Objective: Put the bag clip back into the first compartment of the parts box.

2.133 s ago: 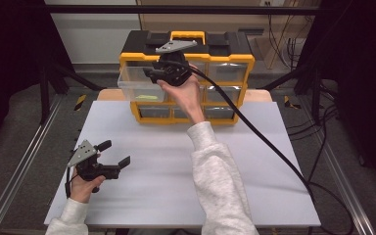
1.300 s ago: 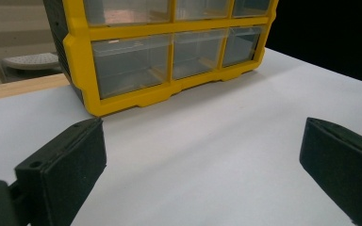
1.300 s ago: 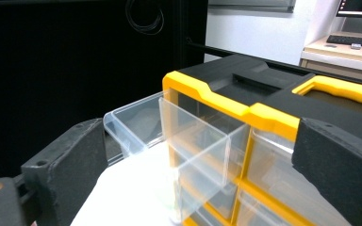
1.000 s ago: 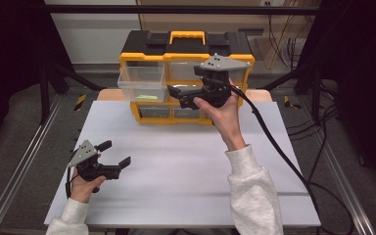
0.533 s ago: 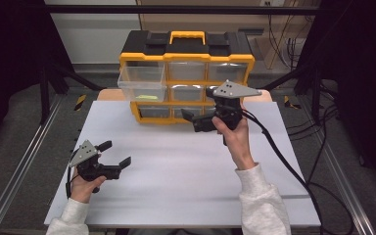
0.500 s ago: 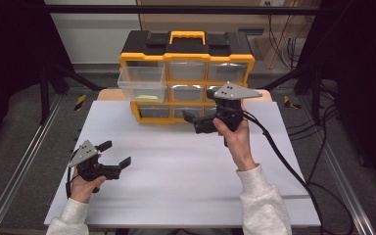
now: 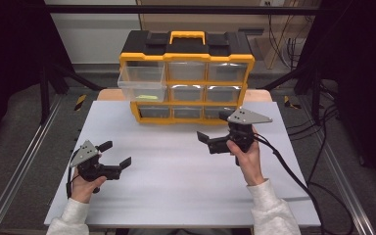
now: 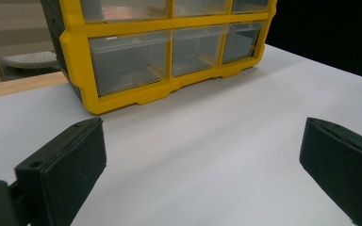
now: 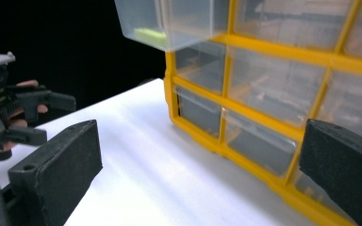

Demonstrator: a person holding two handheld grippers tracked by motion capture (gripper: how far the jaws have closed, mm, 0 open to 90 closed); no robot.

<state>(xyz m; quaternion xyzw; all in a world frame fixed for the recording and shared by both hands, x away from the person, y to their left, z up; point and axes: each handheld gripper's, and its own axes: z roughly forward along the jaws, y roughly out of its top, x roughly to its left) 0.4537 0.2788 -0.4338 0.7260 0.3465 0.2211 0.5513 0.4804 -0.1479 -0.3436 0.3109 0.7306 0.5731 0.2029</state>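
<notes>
Now the right tool (image 7: 212, 139), jaws apart and empty, has withdrawn from the pulled-out top-left drawer (image 7: 142, 83); left tool (image 7: 115, 155) rests open on the tabletop (image 7: 176, 186).

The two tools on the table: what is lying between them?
Nothing. In the high view, only bare white table lies between the left tool and the right tool.

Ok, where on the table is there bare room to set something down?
The white tabletop is bare between the left claw and right claw, and along the near edge. It is crowded only at the back, where the yellow drawer cabinet stands with its pulled-out drawer overhanging.
</notes>
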